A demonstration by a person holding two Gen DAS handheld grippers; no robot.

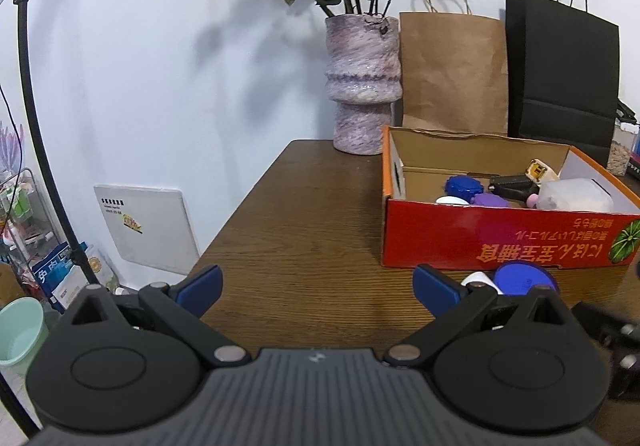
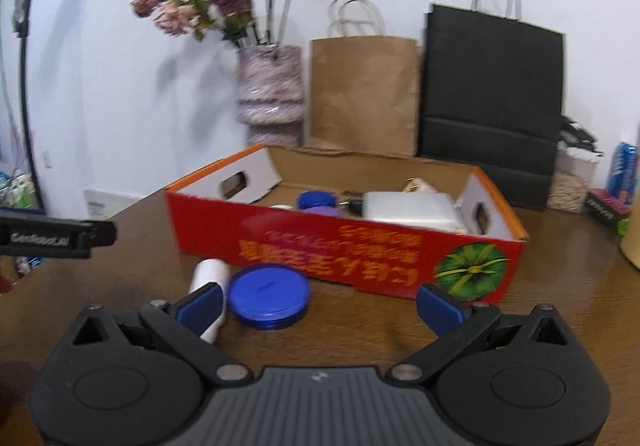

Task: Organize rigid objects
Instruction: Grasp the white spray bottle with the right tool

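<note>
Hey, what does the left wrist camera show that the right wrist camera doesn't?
Only the left wrist view: a white panel leaning on the wall, a green bin on the floor, and the yellow and black items in the box seen sharply.

Only the right wrist view: the white tube at full length, the box's green fruit print whole, and a blue can far right.

Both: the red box, blue lid, vase, brown bag, black bag, and open, empty grippers, left and right.

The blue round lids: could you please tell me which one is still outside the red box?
The large flat blue lid lies on the table in front of the red box, beside a white tube. The smaller ridged blue lid already sits inside the box.
</note>
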